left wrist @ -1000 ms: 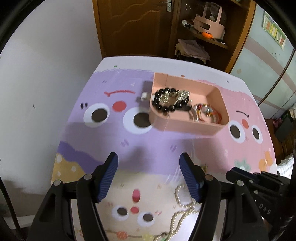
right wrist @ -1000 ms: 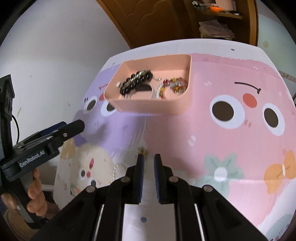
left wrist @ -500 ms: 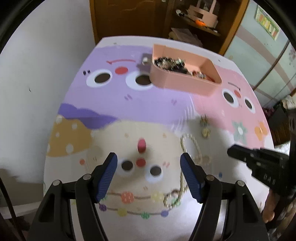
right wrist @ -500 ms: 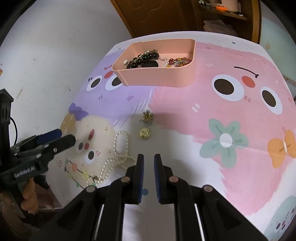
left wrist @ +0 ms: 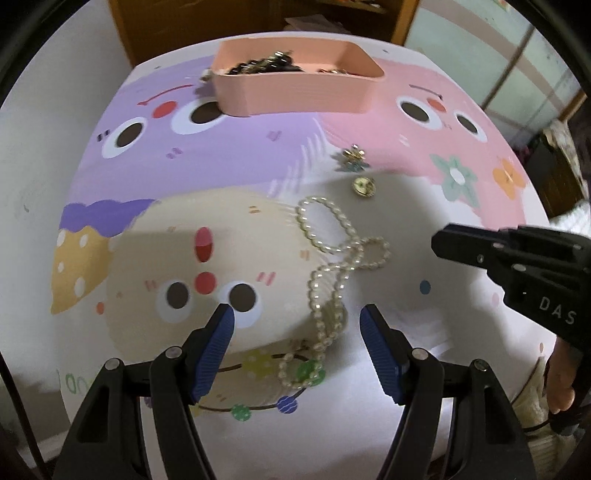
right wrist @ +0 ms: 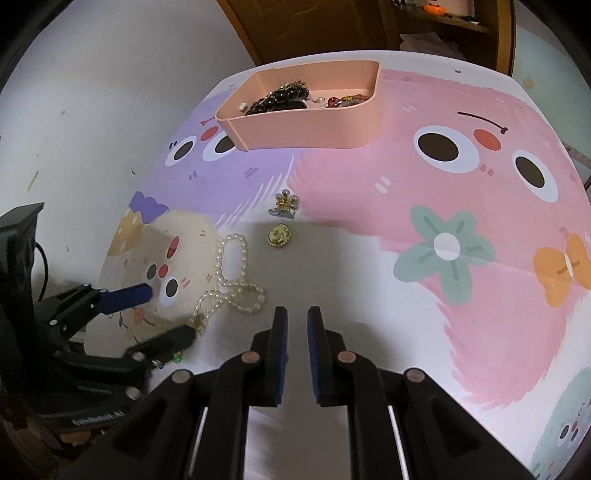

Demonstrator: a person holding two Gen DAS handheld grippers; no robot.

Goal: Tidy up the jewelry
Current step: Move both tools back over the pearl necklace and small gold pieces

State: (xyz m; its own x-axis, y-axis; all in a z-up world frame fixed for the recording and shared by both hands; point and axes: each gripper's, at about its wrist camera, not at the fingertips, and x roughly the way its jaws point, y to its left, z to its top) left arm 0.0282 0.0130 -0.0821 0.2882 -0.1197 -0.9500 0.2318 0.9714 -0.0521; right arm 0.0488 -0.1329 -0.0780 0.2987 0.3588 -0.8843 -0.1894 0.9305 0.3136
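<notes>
A pearl necklace lies in loops on the cartoon mat. My left gripper is open just above it, with the strand's lower part between the blue fingers and no pad touching it. In the right wrist view the same necklace lies left of my right gripper, which is shut and empty; the left gripper straddles the strand's end. Beyond the pearls lie a gold round brooch and a flower brooch. A pink tray at the far end holds a black bead bracelet and other pieces.
The mat covers the table, whose left edge meets a white wall. A wooden cabinet stands behind the tray. The right gripper reaches in from the right in the left wrist view, a hand behind it.
My left gripper has drawn back from the tray and sunk over the pearl necklace, still open. The right gripper has pulled back too, bringing the necklace and brooches into its view.
</notes>
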